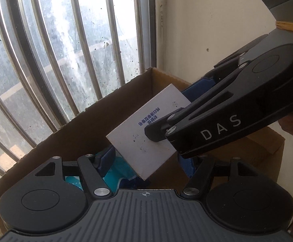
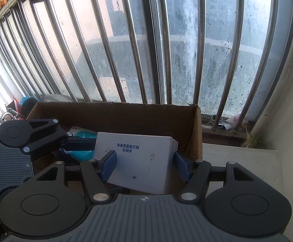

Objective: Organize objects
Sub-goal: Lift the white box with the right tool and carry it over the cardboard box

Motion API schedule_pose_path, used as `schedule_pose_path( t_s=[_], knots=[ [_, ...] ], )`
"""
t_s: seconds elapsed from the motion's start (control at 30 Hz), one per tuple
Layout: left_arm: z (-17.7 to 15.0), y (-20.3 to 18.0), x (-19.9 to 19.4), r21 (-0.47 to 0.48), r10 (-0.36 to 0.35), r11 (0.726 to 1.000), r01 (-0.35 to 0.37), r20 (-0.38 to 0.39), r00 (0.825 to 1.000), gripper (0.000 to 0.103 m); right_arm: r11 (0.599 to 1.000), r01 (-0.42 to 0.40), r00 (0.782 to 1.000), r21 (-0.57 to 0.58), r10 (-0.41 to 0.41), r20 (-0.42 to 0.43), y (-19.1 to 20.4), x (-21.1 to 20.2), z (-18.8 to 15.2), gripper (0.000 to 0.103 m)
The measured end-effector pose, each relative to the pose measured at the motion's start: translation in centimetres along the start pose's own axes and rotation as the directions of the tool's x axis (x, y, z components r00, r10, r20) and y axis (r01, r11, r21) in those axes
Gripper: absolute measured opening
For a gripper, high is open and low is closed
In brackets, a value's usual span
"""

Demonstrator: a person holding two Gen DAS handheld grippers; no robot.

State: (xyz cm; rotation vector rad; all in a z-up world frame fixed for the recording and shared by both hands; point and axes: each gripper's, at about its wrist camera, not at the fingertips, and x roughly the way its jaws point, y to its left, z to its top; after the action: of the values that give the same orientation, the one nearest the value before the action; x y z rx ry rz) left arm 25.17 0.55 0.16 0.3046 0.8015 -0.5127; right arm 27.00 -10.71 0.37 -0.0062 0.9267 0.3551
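Right hand-held gripper [image 2: 145, 165] holding a white box [image 2: 142, 161] above an open carton [image 2: 196, 133] that stands below a barred window [image 2: 146, 40]. The two blue pads [image 2: 109, 166] press the box's left and right side faces, so the jaws stand about half open, closed on the box. The box lies straight ahead of this gripper, between its fingers, its printed face up and tilted; its long axis appears to run away from the camera toward the window, across the line between the pads. The box's far end is inside the carton's outline, so the coming move is judged a lowering into the carton and then a release.

Left hand-held gripper [image 1: 146, 161] reaches into the same carton from the other side. Its jaws stand part open; a teal packet [image 1: 118, 173] lies just by its left pad, though contact cannot be told. In the left wrist view the box [image 1: 146, 133] hangs just ahead of and above these fingers, under the right gripper [image 1: 156, 133]. The right hand is the nearer, already gripping.
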Motion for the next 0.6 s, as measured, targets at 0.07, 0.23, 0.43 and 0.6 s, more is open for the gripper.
schedule_pose_path(
  t_s=[0.07,0.23,0.43,0.6],
  knots=[
    [0.3,0.0,0.7,0.034,0.013,0.999,-0.012,-0.026,1.000,0.068,1.000,0.007,0.999,0.012,-0.007,-0.035,-0.2,0.7,0.3,0.067],
    [0.6,1.5,2.4,-0.040,-0.058,0.998,0.055,-0.105,0.993,0.068,0.993,0.084,0.993,-0.078,-0.090,-0.077,1.6,1.8,0.6,0.067],
    [0.1,1.7,2.7,-0.013,-0.112,0.994,0.111,-0.182,0.977,0.060,0.973,0.139,0.974,-0.186,-0.168,-0.152,3.2,3.2,1.1,0.068],
    [-0.1,1.7,1.5,-0.009,-0.013,1.000,0.013,-0.089,0.996,0.059,0.975,0.159,0.977,-0.157,-0.178,-0.121,3.3,3.8,1.6,0.068]
  ],
)
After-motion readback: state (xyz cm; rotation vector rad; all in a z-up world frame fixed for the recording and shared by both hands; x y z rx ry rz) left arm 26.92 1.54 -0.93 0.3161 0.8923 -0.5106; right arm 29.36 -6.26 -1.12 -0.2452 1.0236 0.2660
